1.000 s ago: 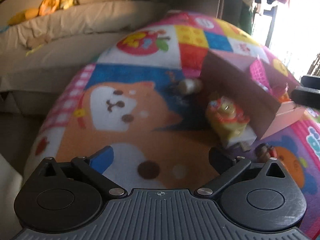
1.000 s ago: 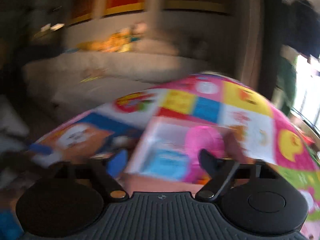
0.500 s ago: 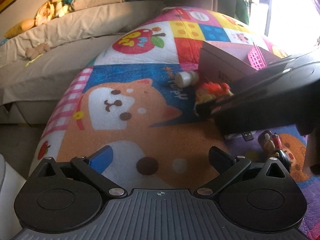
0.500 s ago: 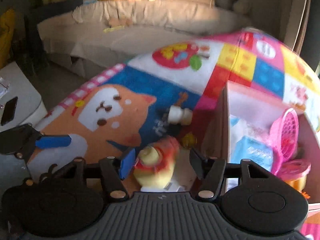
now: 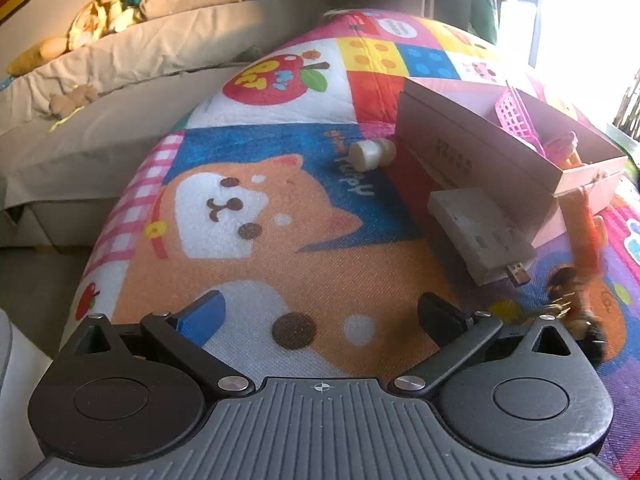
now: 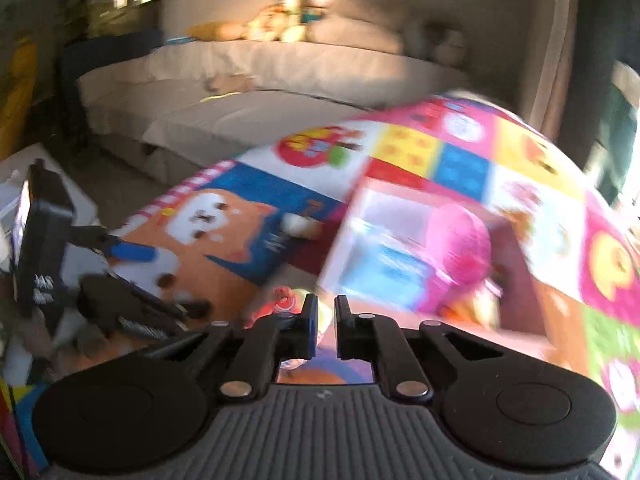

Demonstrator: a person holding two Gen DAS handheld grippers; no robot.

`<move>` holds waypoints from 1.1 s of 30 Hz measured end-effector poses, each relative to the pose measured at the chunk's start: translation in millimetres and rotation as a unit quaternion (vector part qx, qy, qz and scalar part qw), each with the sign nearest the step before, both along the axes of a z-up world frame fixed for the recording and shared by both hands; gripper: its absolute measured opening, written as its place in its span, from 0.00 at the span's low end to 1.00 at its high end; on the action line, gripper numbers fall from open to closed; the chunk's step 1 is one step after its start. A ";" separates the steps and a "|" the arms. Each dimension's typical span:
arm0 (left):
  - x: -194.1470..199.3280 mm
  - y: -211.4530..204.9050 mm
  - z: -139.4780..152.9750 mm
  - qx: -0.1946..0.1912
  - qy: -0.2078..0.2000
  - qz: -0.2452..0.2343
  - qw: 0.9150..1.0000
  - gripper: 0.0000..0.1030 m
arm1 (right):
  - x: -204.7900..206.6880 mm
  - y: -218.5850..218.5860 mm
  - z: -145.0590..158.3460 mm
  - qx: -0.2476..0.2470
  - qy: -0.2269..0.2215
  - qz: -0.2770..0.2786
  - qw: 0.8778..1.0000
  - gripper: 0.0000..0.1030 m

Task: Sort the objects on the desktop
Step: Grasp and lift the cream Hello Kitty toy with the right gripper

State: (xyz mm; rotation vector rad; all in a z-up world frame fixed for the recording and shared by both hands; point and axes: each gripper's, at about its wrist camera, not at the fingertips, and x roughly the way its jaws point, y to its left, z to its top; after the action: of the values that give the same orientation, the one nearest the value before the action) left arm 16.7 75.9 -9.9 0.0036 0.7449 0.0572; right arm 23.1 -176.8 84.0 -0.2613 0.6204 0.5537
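Toy (image 6: 285, 298): small, red and yellow, glossy; badly blurred, so finer detail cannot be told. Held up just short of the box (image 5: 460, 152), at its near side. Red part pokes out left of the tips, with a sliver of yellow in the slit between the pads.

Right gripper (image 6: 326, 320): clenched on the toy; jaws just brought together, now nearly touching, only that thin part of the toy between them. Points past the box's near wall.

Left gripper (image 5: 320, 312): released, jaws spread wide, one blue pad and one black, nothing between them. Hangs above the mat (image 5: 248, 264), well to the left of the box and nearer the camera.

Box: pinkish card, open at the top, long side wall in shadow. Stands on the mat.

Basket (image 5: 516, 116): pink lattice, tilted, inside the box at its far end.

Spool (image 5: 372, 154): white, short, lying on its side just beside the box's left corner.

Device (image 5: 476, 232): flat, off-white, metal plug at one end; lies along the box's near wall, just beside it.

Figurine (image 5: 568, 304): dark with gold bits, blurred; near the box's front corner, beyond the device's plug.

Mat: bright patchwork print, an orange dog's face left of the box.
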 end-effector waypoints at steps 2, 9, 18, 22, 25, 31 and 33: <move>0.9 -0.1 0.6 0.000 0.003 0.000 1.000 1.00 | -0.9 -25.6 -2.0 0.016 0.012 -0.027 0.999 0.08; -2.7 -1.9 24.4 -0.044 -0.028 -0.018 0.998 1.00 | 8.1 -84.4 -25.2 0.013 0.007 -0.125 0.992 0.30; -36.1 -76.5 33.9 -0.017 -0.049 -0.211 0.976 1.00 | 100.3 -128.2 -38.2 0.210 0.051 -0.201 0.955 0.94; -34.4 -86.4 21.5 0.002 -0.029 -0.219 0.975 1.00 | 115.4 -101.9 -45.3 0.207 0.060 -0.190 0.958 1.00; -27.2 -81.3 11.9 0.003 -0.012 -0.200 0.980 1.00 | 105.6 -86.4 -44.5 0.207 0.076 -0.118 0.968 1.00; -17.2 -72.6 3.0 0.014 0.002 -0.173 0.985 1.00 | 45.5 -66.8 -48.7 0.096 0.025 -0.079 0.992 1.00; -13.4 -70.7 2.1 0.028 0.000 -0.160 0.987 1.00 | 32.5 -69.1 -59.1 0.075 0.032 -0.094 0.992 1.00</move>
State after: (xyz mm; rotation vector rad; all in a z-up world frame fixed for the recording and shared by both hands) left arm 3.2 5.2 -7.7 0.1759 0.7357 -0.2287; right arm 55.6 -245.8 24.9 -0.0434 0.6553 0.4260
